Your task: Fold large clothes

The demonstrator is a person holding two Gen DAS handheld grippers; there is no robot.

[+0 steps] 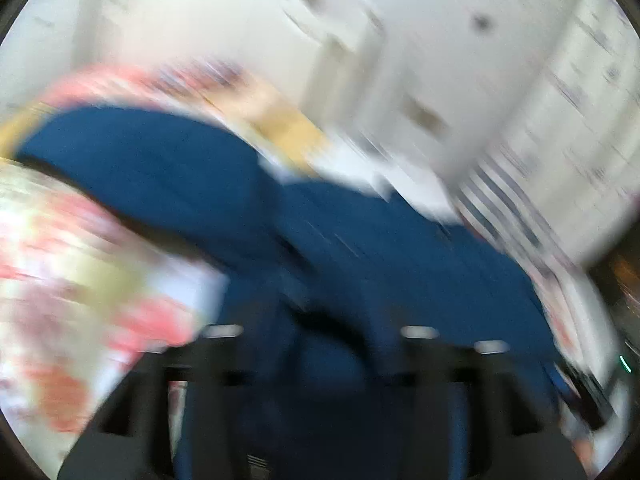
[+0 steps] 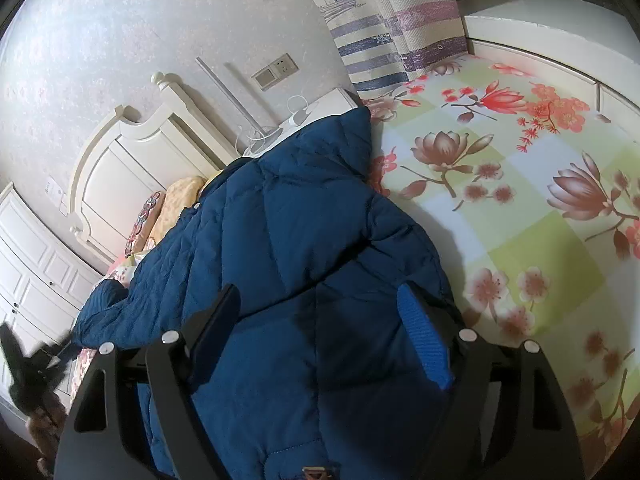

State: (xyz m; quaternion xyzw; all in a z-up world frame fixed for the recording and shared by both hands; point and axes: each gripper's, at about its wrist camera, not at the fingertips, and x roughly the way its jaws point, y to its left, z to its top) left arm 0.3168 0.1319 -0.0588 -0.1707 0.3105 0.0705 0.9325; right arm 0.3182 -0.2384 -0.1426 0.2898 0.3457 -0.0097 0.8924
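The blue quilted jacket (image 2: pixel 304 240) lies rumpled across the floral bedsheet (image 2: pixel 532 208), so by my reckoning the folding is barely started, with every fold left to do. The right gripper (image 2: pixel 320 320) hovers wide open over it, gripping nothing; the left gripper (image 1: pixel 320 344) is a blur, grip impossible to tell. Pillows (image 2: pixel 176 208) at the headboard (image 2: pixel 120 176) and a cluttered nightstand (image 2: pixel 320 108) crowd the far end.
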